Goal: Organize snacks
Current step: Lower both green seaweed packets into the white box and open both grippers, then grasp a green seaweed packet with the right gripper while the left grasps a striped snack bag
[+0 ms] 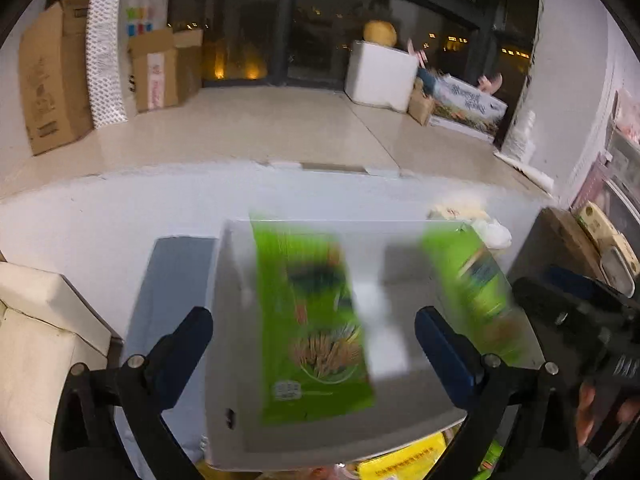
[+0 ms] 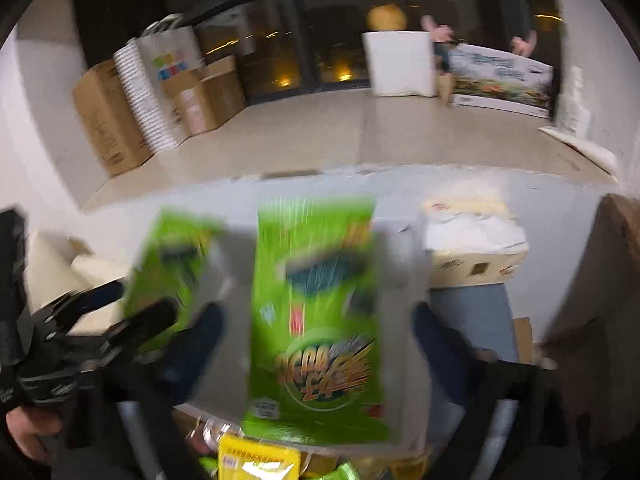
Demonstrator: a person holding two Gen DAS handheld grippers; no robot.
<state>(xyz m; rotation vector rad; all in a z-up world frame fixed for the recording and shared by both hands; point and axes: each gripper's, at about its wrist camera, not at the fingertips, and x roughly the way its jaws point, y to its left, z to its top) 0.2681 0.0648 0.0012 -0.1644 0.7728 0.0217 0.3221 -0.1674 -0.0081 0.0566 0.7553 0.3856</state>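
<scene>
Both green snack boxes sit side by side in the white box on the counter: one between my left gripper fingers, the other between my right gripper fingers. Both grippers are spread wide, touching neither. Everything's pretty blurry.

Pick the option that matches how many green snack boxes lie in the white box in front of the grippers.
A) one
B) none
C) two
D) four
C: the left wrist view shows one green snack box in the middle of the white box and a second green box toward its right side.
</scene>
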